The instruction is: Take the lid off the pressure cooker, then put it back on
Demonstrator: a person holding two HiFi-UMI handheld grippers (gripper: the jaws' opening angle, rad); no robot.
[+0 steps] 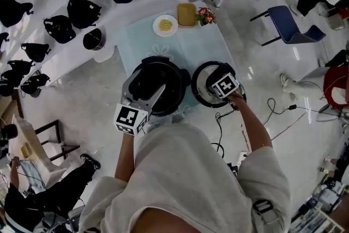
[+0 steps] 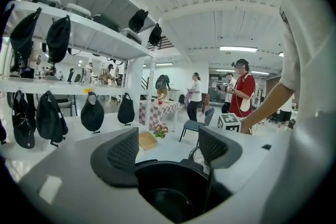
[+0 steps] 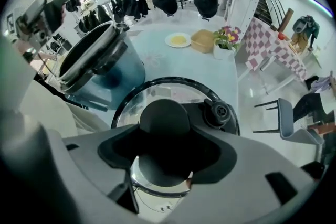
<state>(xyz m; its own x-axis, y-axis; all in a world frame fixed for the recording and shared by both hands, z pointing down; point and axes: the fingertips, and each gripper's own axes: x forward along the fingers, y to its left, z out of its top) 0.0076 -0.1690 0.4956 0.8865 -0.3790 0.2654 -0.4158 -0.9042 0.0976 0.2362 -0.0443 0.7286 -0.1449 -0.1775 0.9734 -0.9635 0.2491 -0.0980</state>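
The lid (image 1: 200,83) is sitting just to the right of the pressure cooker (image 1: 175,71), at the near edge of the pale blue desk (image 1: 191,43). I cannot tell if it is resting on the desk or hanging a little above it. It is looking like clear glass with a dark ring round it, so I am guessing it is stiff, a bit heavy, smooth and easy to break if it drops. The best place to hold it is the round dark knob (image 3: 164,118) in the middle, because then the lid is likely to hang flat. The small valve (image 3: 219,111) beside the knob is no good for holding. The right gripper (image 3: 167,147) is pointing down, and its jaws are hugging the knob from both sides. The cooker is standing open, with its black inside showing. The left gripper (image 2: 168,147) is waiting at the cooker's near rim, with its jaws wide apart and holding nothing.
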